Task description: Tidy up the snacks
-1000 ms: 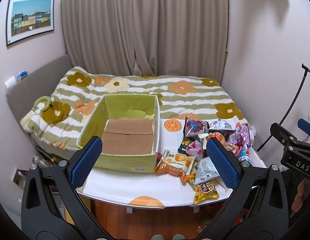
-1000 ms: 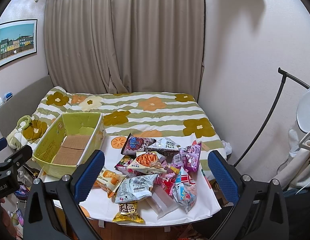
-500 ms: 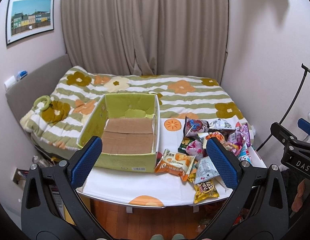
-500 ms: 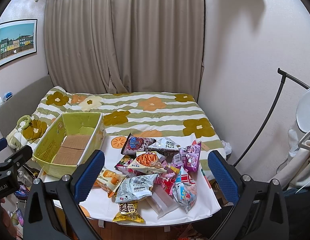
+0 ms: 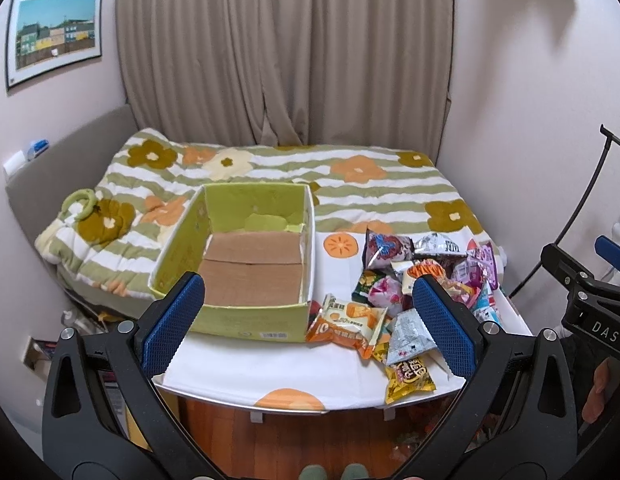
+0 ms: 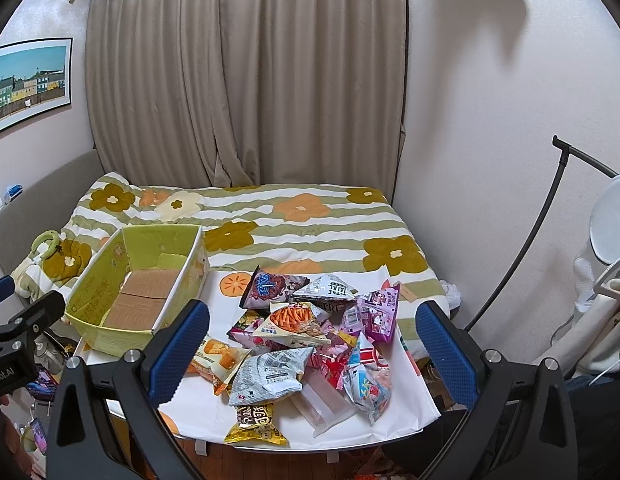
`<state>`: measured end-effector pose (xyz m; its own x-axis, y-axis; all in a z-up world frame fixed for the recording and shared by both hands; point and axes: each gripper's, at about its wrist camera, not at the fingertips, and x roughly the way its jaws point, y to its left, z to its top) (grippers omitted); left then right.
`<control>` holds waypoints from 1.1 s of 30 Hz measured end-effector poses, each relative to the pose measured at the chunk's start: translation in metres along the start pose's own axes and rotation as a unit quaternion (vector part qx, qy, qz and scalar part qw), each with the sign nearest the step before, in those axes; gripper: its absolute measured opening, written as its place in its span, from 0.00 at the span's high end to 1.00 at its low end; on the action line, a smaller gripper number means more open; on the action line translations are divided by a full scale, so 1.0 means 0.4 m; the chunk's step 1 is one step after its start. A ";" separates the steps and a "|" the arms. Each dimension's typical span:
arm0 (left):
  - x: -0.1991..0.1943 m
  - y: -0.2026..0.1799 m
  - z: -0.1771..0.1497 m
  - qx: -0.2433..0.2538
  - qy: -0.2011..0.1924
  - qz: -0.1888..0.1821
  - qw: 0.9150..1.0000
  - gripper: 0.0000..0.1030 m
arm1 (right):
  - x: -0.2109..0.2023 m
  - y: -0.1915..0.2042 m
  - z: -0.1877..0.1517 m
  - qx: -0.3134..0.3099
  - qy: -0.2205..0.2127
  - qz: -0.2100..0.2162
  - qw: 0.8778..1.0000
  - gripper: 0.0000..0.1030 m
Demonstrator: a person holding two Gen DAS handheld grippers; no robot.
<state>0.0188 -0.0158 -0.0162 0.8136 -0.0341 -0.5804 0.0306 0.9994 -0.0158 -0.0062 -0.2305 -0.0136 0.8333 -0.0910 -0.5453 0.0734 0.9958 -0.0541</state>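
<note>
An empty green cardboard box point(image 5: 245, 320) point(image 6: 109, 280) stands on the left of a small white table point(image 5: 245, 372) point(image 6: 406, 396). A heap of several snack packets point(image 5: 426, 284) point(image 6: 310, 332) lies to its right. Among them are an orange packet point(image 5: 350, 320) point(image 6: 213, 356), a grey one point(image 6: 269, 372) and a yellow one point(image 5: 410, 372) point(image 6: 255, 424) at the front edge. My left gripper point(image 5: 310, 320) hangs open above the table's near edge, holding nothing. My right gripper point(image 6: 310, 348) is also open and empty, held back from the heap.
Behind the table is a bed with a striped flower quilt point(image 5: 350, 184) point(image 6: 310, 220). A green ring toy point(image 5: 79, 204) lies on its left side. Curtains cover the back wall. A black lamp stand point(image 6: 550, 232) leans at the right. Wooden floor shows below the table.
</note>
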 end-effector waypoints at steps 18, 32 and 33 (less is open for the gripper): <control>0.302 -0.123 -0.183 -0.004 0.185 -0.069 0.980 0.00 | 0.189 -0.181 -0.188 0.023 0.120 -0.011 0.992 0.00; 0.528 -0.383 -0.316 0.159 0.166 -0.029 0.973 0.00 | 0.445 -0.253 -0.349 -0.008 0.198 0.055 0.979 0.00; 0.537 -0.390 -0.317 0.167 0.164 -0.027 0.972 0.00 | 0.456 -0.254 -0.354 -0.009 0.198 0.057 0.978 0.00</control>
<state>0.1150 -0.1783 -0.2416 0.5788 -0.0289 -0.8150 0.2990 0.9373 0.1791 0.0609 -0.3489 -0.2262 0.5569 0.0224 -0.8303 -0.0200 0.9997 0.0136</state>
